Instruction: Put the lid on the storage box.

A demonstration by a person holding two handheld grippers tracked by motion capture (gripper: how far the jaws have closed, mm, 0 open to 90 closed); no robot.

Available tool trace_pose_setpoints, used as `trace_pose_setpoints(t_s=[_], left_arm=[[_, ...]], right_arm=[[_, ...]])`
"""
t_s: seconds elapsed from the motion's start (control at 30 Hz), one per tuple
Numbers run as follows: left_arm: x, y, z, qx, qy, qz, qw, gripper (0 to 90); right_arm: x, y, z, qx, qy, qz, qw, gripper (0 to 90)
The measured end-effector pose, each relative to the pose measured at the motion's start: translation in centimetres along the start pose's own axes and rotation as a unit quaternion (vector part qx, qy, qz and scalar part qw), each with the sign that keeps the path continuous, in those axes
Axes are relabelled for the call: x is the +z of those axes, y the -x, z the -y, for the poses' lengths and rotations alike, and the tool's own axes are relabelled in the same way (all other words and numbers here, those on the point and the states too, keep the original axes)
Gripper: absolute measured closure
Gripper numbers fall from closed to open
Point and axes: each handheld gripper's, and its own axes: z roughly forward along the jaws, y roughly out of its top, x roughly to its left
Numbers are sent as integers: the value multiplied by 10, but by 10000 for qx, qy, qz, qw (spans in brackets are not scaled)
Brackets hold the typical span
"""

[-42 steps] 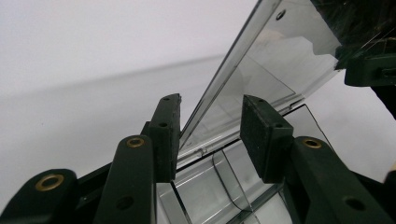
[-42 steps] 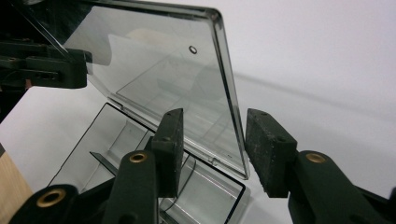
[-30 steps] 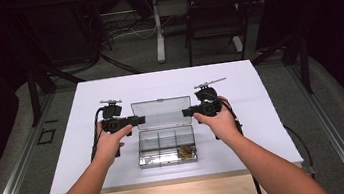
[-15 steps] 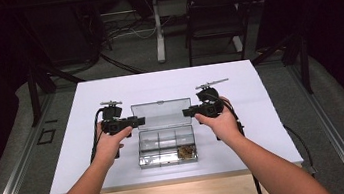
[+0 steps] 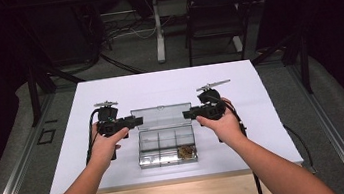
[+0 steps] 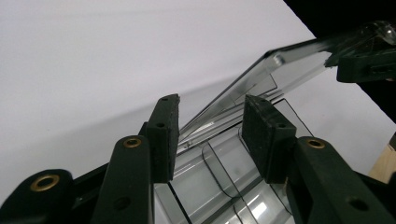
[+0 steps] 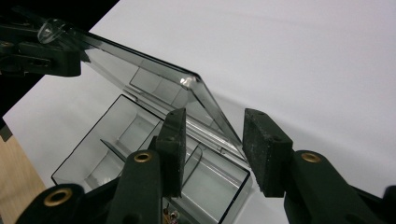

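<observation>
Clear plastic compartment box (image 5: 166, 146) on white counter (image 5: 109, 92), hinged lid (image 5: 160, 116) raised between my claws. Left claw (image 6: 210, 128) and right claw (image 7: 212, 140) straddle opposite lid ends, jaws just opening, gripping nothing.

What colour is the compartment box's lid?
The lid is clear, slightly smoky see-through plastic; the right gripper view shows it best.
</observation>
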Motion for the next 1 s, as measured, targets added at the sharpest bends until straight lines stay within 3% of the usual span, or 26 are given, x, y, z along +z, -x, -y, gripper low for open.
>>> trace_pose_setpoints(t_s=[0.2,1.0], left_arm=[[-4,5,2,118,-23,-52,9999,571],[-11,10,9,118,52,-18,9999,579]], right_arm=[[-5,-2,2,-5,-50,-51,10000,601],[-15,-7,5,4,30,-155,9999,595]])
